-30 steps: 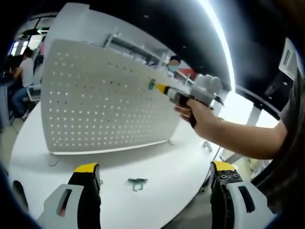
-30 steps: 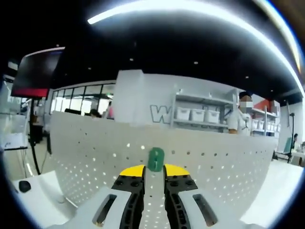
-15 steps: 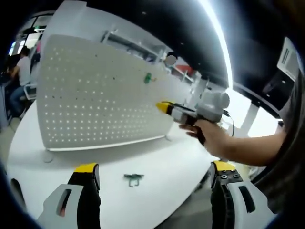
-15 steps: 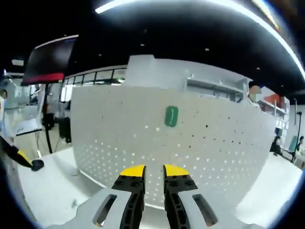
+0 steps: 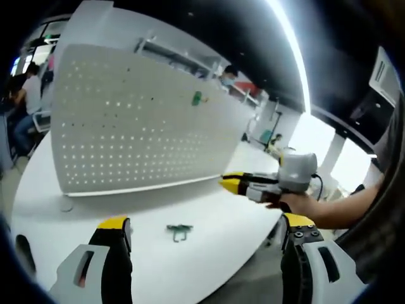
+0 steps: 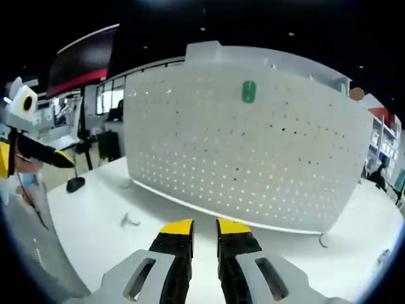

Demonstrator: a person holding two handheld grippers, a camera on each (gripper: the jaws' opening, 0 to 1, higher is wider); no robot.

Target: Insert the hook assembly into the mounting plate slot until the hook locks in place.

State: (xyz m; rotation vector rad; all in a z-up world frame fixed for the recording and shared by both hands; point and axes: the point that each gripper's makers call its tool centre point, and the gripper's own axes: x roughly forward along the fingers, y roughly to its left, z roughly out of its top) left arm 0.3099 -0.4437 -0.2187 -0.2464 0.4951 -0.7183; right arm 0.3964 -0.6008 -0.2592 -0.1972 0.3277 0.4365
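The white perforated mounting plate [image 5: 126, 120] [image 6: 266, 158] stands upright on the round white table [image 5: 215, 253]. A green hook [image 5: 197, 98] [image 6: 249, 91] sits in the plate near its top, with nothing touching it. A second green hook [image 5: 180, 230] [image 6: 130, 221] lies loose on the table in front of the plate. My left gripper [image 5: 205, 223] is wide open and empty, low over the table's near side. My right gripper [image 6: 204, 227] [image 5: 235, 182], held by a hand, hovers well back from the plate. Its jaws are close together with nothing between them.
A small black object [image 6: 75, 184] rests on the table past the plate's end. One finger of the left gripper [image 6: 45, 154] comes in from the left of the right gripper view. A person [image 5: 28, 95] sits beyond the table. The table's edge [image 5: 253, 266] runs close by.
The right gripper has left the green hook on the plate and has drawn back and down toward the table's edge. The left gripper has stayed roughly in place.
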